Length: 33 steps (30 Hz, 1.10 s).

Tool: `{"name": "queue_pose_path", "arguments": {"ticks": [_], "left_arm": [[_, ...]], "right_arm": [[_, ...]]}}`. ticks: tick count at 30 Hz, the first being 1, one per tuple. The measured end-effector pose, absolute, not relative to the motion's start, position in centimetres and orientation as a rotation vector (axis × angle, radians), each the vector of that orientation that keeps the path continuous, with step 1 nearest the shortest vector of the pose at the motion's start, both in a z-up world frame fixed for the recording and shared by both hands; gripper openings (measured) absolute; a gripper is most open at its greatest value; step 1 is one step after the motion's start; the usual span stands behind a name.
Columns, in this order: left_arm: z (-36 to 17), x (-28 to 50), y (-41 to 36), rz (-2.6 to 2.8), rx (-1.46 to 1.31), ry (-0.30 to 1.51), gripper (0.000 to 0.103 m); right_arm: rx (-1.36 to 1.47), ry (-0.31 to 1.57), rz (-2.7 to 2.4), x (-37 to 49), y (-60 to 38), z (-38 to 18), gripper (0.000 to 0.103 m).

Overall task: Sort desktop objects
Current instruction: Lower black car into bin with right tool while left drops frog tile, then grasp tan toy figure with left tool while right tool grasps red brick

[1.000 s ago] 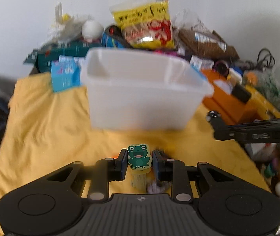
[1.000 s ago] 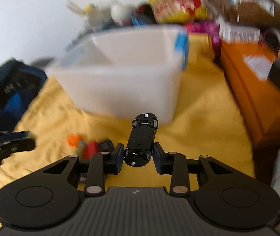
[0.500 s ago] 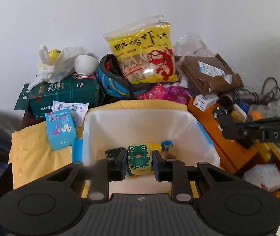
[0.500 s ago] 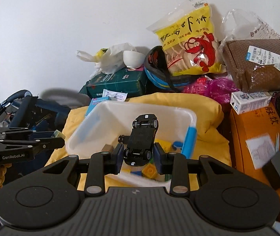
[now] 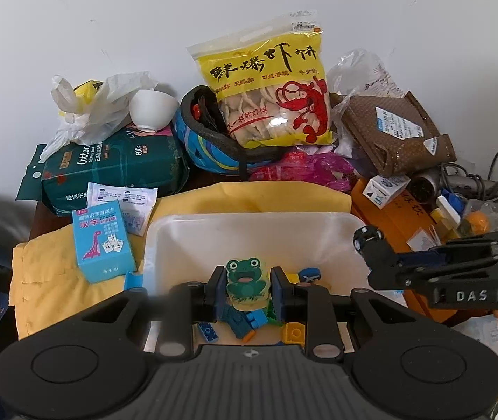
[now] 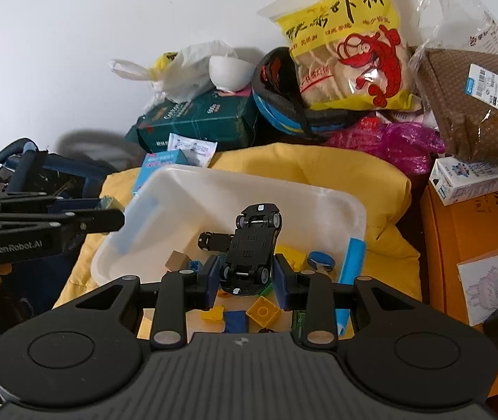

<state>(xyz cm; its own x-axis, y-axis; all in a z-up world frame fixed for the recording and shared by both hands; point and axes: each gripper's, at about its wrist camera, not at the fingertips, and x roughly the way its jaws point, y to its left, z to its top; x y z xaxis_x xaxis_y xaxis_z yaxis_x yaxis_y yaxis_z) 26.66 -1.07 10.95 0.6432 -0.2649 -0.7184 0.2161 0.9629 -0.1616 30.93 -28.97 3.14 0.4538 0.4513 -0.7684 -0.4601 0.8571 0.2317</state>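
The left gripper has its fingers clamped on a frog block, green frog face toward the camera, held above the white bin. The right gripper has its fingers closed on a black toy car, which is upside down with its underside and wheels showing and its far end pointing to 12 o'clock over the same bin. In the left wrist view the right gripper reaches in from 3 o'clock above the bin's right rim. In the right wrist view the left gripper comes in from 9 o'clock beside the bin's left wall.

The bin sits on a yellow cloth and holds loose building bricks in yellow and blue, plus a second small black car at the car's 10 o'clock. A blue dinosaur card box stands on the cloth at 9 o'clock of the bin, just beside its wall. Beyond the bin, at 12 o'clock, a yellow prawn cracker bag leans against the white wall. An orange box lies at 3 o'clock of the bin.
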Motion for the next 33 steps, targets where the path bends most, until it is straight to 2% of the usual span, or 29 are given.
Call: {"name": "queue_pose_path", "arguments": {"ticks": [1, 2, 3, 4, 9, 14, 20, 26, 28, 30, 33], "left_arm": [[10.9, 26.8, -1.1, -0.268, -0.056, 0.827, 0.035], [10.8, 26.9, -1.2, -0.258, -0.052, 0.827, 0.048], [10.7, 26.9, -1.2, -0.239, -0.05, 0.822, 0.062], [10.7, 26.9, -1.1, -0.225, -0.045, 0.813, 0.065], [9.6, 24.8, -0.9, -0.236, 0.008, 0.787, 0.065], [6.6, 18.5, -0.6, -0.29, 0.042, 0.761, 0.065], [-1.8, 12.8, -1.5, -0.314, 0.038, 0.939, 0.063], [-6.4, 13.9, -2.8, -0.278, 0.007, 1.006, 0.062], [-7.1, 14.7, -3.2, -0.286, -0.009, 1.016, 0.058], [-7.5, 14.8, -3.5, -0.311, -0.001, 1.009, 0.039], [-7.5, 14.4, -3.6, -0.316, 0.029, 0.992, 0.038]], "right_arm": [[-0.02, 0.943, 0.552, 31.1, -28.8, 2.9, 0.039], [-0.028, 0.941, 0.545, 31.2, -28.7, 2.8, 0.043], [-0.035, 0.939, 0.537, 31.3, -28.7, 2.6, 0.053], [-0.039, 0.936, 0.533, 31.4, -28.7, 2.5, 0.054], [-0.036, 0.927, 0.546, 30.2, -29.5, 1.9, 0.054], [-0.061, 0.845, 0.646, 24.6, -30.6, 1.3, 0.054], [-0.191, 0.932, 0.711, 17.8, -29.7, -5.8, 0.053], [-0.204, 1.0, 0.663, 16.5, -30.0, -9.2, 0.053], [-0.203, 1.0, 0.655, 16.7, -30.1, -9.1, 0.053], [-0.207, 0.994, 0.649, 16.9, -30.0, -8.9, 0.053], [-0.197, 0.991, 0.656, 17.3, -29.8, -8.9, 0.053]]}}
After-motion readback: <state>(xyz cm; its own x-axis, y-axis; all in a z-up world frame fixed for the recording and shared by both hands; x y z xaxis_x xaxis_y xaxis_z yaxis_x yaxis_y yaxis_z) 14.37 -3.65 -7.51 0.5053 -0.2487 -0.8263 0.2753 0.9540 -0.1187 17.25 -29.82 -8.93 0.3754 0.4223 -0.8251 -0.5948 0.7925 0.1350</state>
